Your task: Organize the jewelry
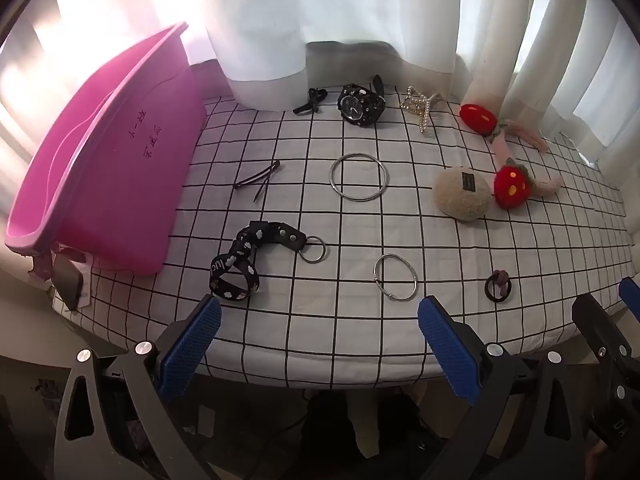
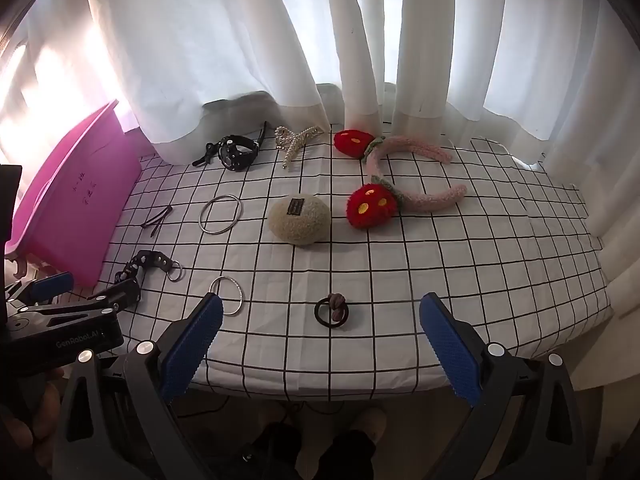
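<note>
A pink plastic bin (image 1: 108, 184) with handwritten characters on its wall stands at the left edge of a table covered in a white black-grid cloth (image 1: 360, 320); its inside cannot be seen well enough to tell any contents. Jewelry and hair pieces lie scattered to its right: black hairpins (image 1: 258, 179), a black flower-print strap with key ring (image 1: 256, 258), a small black bow (image 1: 311, 101), a black wristwatch (image 1: 360, 104), a large silver bangle (image 1: 359, 176), a smaller silver bangle (image 1: 395, 276), a pearl claw clip (image 1: 418, 105), a beige fuzzy clip (image 1: 462, 195), a pink headband with two red strawberries (image 2: 404, 178) and a dark hair tie (image 2: 332, 310). The left gripper (image 1: 318, 332), jaws wide apart and empty, hovers at the near table edge, strap just beyond its left finger, smaller bangle just ahead of its right. The right gripper (image 2: 320, 330), likewise spread and empty, frames the hair tie lying just ahead between its fingers.
</note>
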`<state>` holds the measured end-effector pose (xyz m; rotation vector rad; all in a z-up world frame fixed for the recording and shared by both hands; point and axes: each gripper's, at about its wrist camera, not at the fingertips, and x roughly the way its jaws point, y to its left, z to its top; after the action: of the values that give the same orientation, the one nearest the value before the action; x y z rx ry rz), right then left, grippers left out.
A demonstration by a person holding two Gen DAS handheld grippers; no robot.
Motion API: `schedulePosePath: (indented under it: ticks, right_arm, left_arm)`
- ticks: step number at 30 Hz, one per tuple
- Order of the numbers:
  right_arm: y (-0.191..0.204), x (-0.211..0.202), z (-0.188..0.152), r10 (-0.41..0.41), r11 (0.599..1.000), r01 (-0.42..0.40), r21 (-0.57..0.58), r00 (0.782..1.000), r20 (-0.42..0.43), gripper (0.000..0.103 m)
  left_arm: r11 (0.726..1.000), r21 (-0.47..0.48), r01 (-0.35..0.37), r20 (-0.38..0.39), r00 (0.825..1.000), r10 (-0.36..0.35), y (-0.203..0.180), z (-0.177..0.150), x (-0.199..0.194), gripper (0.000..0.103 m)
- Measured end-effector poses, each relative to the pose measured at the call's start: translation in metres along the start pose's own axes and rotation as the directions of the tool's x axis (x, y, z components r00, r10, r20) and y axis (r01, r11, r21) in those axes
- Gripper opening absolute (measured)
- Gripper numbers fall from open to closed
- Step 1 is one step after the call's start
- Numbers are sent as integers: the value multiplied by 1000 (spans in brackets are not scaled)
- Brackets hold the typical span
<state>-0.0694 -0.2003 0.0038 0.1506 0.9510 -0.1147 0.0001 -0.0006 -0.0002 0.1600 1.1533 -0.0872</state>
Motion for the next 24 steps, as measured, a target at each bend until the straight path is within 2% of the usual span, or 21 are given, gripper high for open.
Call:
schedulePosePath:
  ticks: [24]
  right_arm:
    - [0, 2, 0, -8, 1000, 8, 11, 1000, -15, 94]
  left_arm:
    - [1000, -5, 1, 9, 1000, -1, 6, 0, -3, 97]
